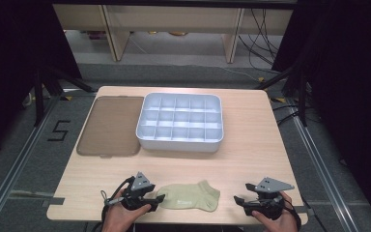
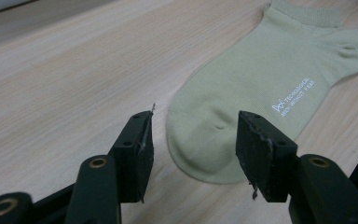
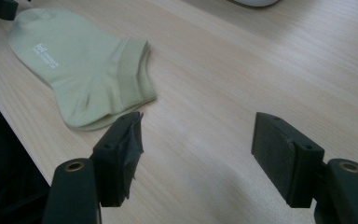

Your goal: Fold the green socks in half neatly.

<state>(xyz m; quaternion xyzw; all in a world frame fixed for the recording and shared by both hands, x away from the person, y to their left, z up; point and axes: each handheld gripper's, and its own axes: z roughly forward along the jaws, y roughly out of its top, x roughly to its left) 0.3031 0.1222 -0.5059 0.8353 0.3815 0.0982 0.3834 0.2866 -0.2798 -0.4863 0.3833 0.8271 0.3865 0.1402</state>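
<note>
- A green sock lies flat on the bench, close to the near edge, between the two grippers.
- The left gripper is right at the toe end. Its jaws are spread, with the toe of the sock between them. They are not pinching it yet.
- The right gripper is near the cuff end, a little apart from the sock. Its jaws are spread too, with just bare bench between them. The cuff lies off to one side of them.
- I think the sock is very light and soft. It will bend and flop when it is lifted, not stay stiff.
- It looks thin, so the jaws have to go down to the bench and pinch both layers together.
- Good spots to grab are the toe tip and the cuff, where the edge looks thicker.
- It will not break, and cloth is not very slippery.
- A white tray with small boxes and a brown lid sit farther back.
</note>
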